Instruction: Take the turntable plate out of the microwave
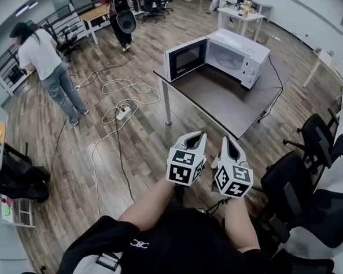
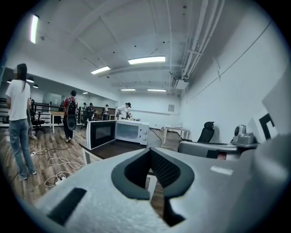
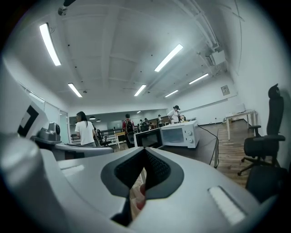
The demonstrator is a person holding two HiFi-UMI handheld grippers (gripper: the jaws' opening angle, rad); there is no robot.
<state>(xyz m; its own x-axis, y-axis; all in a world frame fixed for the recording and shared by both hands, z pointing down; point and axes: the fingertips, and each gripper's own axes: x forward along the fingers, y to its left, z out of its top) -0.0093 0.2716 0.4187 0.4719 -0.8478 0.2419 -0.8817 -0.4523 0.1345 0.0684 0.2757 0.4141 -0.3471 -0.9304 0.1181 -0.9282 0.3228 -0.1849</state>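
The turntable plate (image 1: pixel 227 59) shows only as a faint round shape inside the microwave (image 1: pixel 249 58), whose door (image 1: pixel 187 58) stands open, at the far end of a dark desk (image 1: pixel 227 101). Well short of the desk, the left hand-held gripper (image 1: pixel 196 138) and right hand-held gripper (image 1: pixel 228 141) point toward it side by side, jaws closed together on nothing.

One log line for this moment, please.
stage: standing back from table | left gripper: shut, empty | right gripper: shut, empty | microwave: on table, door open | plate: not visible
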